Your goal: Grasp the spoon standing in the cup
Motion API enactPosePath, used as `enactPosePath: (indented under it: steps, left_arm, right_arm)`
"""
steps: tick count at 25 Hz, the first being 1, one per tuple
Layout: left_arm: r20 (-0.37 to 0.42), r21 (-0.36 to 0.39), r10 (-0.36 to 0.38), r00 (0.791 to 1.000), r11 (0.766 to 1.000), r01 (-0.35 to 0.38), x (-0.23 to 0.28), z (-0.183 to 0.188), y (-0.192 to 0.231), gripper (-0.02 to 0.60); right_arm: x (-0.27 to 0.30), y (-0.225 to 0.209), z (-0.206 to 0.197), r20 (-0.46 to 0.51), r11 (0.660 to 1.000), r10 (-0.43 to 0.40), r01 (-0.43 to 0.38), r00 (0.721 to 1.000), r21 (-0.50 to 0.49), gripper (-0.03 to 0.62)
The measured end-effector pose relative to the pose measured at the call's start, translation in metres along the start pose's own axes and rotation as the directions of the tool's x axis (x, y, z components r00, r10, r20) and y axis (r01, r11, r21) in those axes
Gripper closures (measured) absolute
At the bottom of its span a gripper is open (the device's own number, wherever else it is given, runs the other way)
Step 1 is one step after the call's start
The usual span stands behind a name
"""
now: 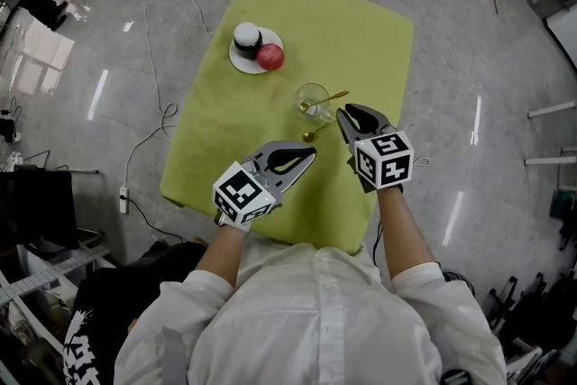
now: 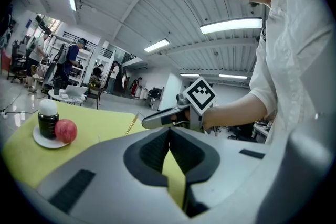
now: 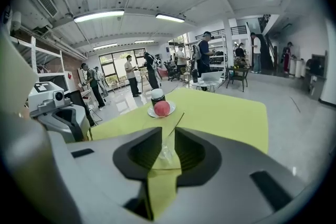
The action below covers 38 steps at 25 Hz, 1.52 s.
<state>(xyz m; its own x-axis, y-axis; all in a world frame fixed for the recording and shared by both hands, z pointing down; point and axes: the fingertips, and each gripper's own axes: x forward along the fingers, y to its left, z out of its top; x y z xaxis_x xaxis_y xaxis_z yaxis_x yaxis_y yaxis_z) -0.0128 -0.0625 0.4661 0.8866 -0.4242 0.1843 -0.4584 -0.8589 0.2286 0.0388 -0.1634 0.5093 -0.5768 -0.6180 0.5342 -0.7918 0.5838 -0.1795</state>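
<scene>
Right gripper (image 3: pixel 164 136): jaws apart, pads touching nothing. A clear glass cup (image 3: pixel 166 150) shows in the gap, just beyond the tips. A thin gold spoon (image 1: pixel 326 100) stands in the cup, bowl down. Its long handle slants up over the rim toward the right edge of the yellow-green clothed table (image 1: pixel 379 41). The cup sits right of the table's centre.

Left gripper (image 1: pixel 309 155): jaw tips together, empty, near the front edge.

Toward the far left corner: white plate (image 1: pixel 242 60) carrying a red apple (image 1: pixel 270 57) and a dark white-lidded jar (image 1: pixel 247 38).

Overhead, two low views; shared table (image 1: pixel 361 41)
</scene>
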Motion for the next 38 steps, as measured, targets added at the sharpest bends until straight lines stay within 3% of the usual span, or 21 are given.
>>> enactPosePath:
  steps: [26,38]
  left_arm:
    - [-0.008,-0.021,0.004,1.0,1.0,-0.005,0.0,0.0,0.011,0.578]
    - [-0.009,-0.024,0.0,1.0,1.0,-0.001,0.002,-0.002,0.016,0.578]
  right_arm:
    - [0.032,-0.008,-0.001,-0.047,1.0,-0.01,0.01,0.999,0.007,0.522]
    - [0.038,-0.01,0.001,-0.046,1.0,-0.014,0.014,0.999,-0.003,0.556]
